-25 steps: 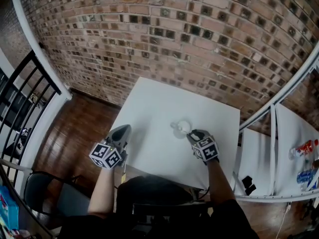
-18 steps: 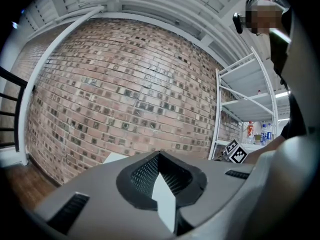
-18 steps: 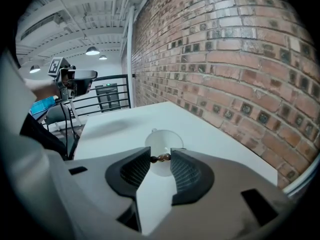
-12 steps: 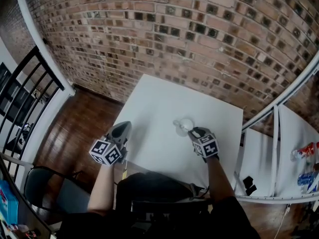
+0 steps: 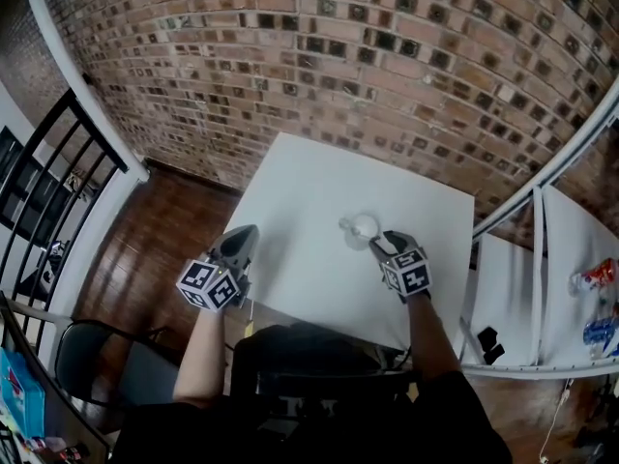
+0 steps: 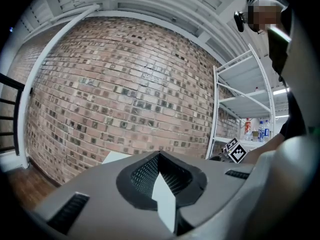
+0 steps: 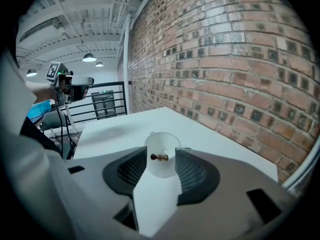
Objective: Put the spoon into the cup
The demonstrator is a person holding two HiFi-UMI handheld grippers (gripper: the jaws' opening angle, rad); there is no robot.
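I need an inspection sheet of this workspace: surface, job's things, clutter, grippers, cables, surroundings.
Surface: square white table, bare apart from the cup.
Job's things: small translucent white cup, upright; spoon seems to rest in it, its brownish handle end pointing at the right gripper.
Clutter: nothing seen.
Grippers: right gripper open, jaws have just been opening, pads touch nothing, cup just beyond the tips; left gripper shut, empty.
Cables: nothing seen.
Surroundings: red brick wall, black railing, white shelf with bottles.

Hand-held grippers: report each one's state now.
Left hand-held gripper: closed, empty.
Right hand-held gripper: open, jaws just opened; grips nothing, spoon in cup at its tips.
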